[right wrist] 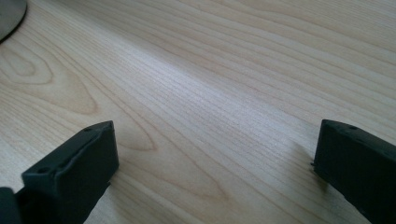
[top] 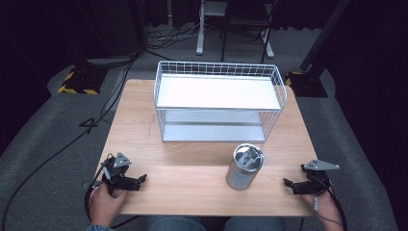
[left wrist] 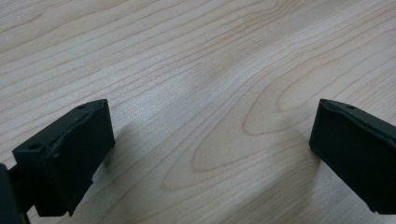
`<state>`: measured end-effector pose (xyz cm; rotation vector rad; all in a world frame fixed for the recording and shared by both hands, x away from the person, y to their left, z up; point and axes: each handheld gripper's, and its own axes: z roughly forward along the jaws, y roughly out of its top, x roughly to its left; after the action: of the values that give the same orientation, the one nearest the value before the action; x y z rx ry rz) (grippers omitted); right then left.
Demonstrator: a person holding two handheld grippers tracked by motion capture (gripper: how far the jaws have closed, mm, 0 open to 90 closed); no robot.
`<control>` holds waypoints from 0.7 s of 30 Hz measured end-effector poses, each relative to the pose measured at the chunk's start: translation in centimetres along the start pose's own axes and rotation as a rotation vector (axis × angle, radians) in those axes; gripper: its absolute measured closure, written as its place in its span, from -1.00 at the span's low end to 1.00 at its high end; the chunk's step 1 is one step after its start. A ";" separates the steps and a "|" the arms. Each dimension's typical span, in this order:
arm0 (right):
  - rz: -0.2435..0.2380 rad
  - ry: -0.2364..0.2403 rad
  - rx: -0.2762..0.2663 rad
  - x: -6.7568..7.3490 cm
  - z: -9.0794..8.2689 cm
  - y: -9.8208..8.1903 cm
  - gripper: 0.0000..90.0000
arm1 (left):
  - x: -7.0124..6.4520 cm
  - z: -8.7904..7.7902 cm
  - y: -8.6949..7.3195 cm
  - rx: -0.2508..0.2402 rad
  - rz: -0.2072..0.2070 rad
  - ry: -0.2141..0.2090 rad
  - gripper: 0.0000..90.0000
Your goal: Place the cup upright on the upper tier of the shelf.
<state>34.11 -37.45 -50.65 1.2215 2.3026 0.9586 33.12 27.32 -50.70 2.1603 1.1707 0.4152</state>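
Note:
A silver metal can (top: 244,166) stands upright on the wooden table (top: 192,159), right of centre near the front. Behind it sits a white wire two-level rack (top: 219,101), both of its shelves bare. My left gripper (top: 139,181) rests at the front left corner, held in a hand, pointing right toward the can. In the left gripper view it is open (left wrist: 212,149), with bare wood between its jaws. My right gripper (top: 287,183) rests at the front right, pointing left toward the can, and is open (right wrist: 215,168) over bare wood. The can's base edge (right wrist: 9,16) shows at the top left of the right gripper view.
Black cables (top: 72,139) trail over the grey floor left of the table. Stand bases with yellow-black tape (top: 79,82) sit at the back left and back right. Chair and desk legs (top: 231,33) stand beyond the table.

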 end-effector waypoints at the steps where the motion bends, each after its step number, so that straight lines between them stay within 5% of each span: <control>1: 0.000 0.000 0.000 0.0 0.0 0.0 -1.00 | 0.0 0.0 0.0 0.000 0.000 0.000 -0.99; 14: 0.004 -0.004 0.001 0.0 0.0 0.0 -1.00 | 0.0 0.0 0.1 0.001 -0.002 0.000 -0.99; 16: 0.016 -0.039 -0.007 0.0 -0.2 -0.1 -1.00 | 0.0 0.0 0.1 0.002 0.002 0.001 -0.99; 21: 0.012 -0.015 -0.034 0.3 -1.1 0.3 -1.00 | 0.0 0.0 0.1 0.002 0.002 0.001 -0.99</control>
<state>33.40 -37.53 -49.66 1.2253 2.2605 0.9852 33.21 27.32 -50.67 2.1631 1.1696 0.4160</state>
